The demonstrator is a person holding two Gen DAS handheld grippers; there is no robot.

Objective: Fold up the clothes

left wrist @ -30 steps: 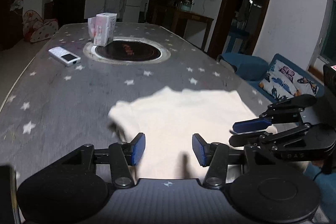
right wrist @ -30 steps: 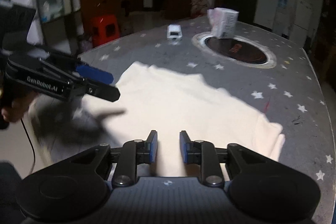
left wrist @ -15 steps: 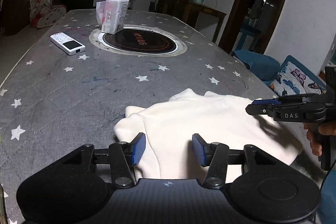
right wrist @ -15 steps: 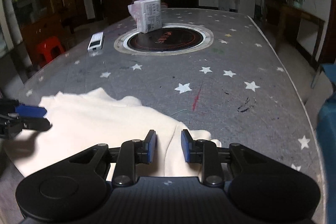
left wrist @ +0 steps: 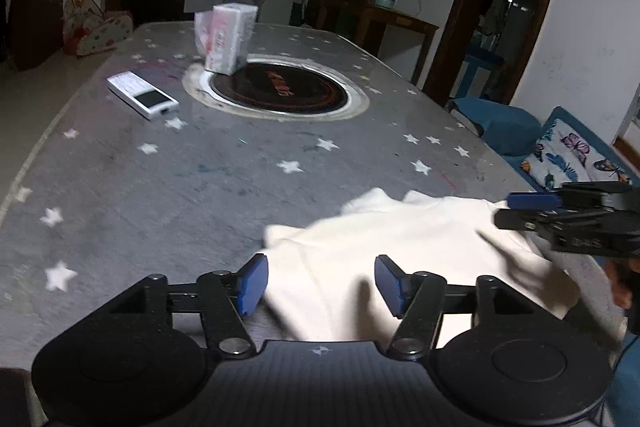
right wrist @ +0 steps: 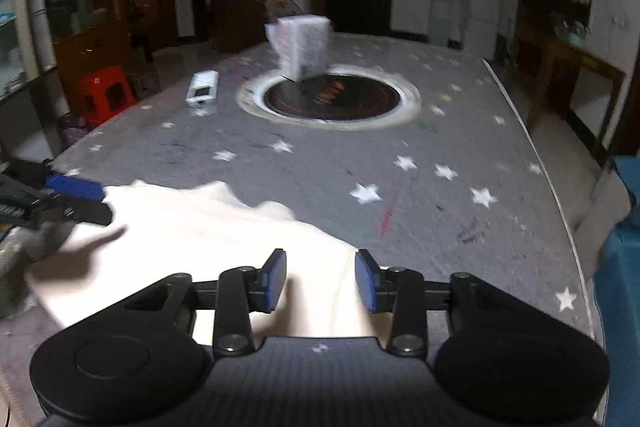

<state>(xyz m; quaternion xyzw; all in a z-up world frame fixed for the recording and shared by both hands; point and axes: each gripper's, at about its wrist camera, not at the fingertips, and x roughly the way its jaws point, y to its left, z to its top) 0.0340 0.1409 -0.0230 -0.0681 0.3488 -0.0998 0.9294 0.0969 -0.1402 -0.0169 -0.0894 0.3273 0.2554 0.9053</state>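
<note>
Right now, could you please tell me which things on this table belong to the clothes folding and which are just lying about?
Belongs to the job:
- cream garment, lying partly folded
- left hand-held gripper, jaws opening over the garment
- right hand-held gripper, jaws opening over the garment

Just lying about:
- white remote
- wrapped tissue pack
- round cooktop set in the star-patterned table

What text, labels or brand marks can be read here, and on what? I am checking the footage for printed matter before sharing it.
None can be read.
Cooktop: reddish marking at its centre, too blurred.
Wrapped pack: pink print, blurred.
White remote: nothing can be made out.
Right gripper: faint marks on its side, too blurred.
Cream garment: no print visible.
</note>
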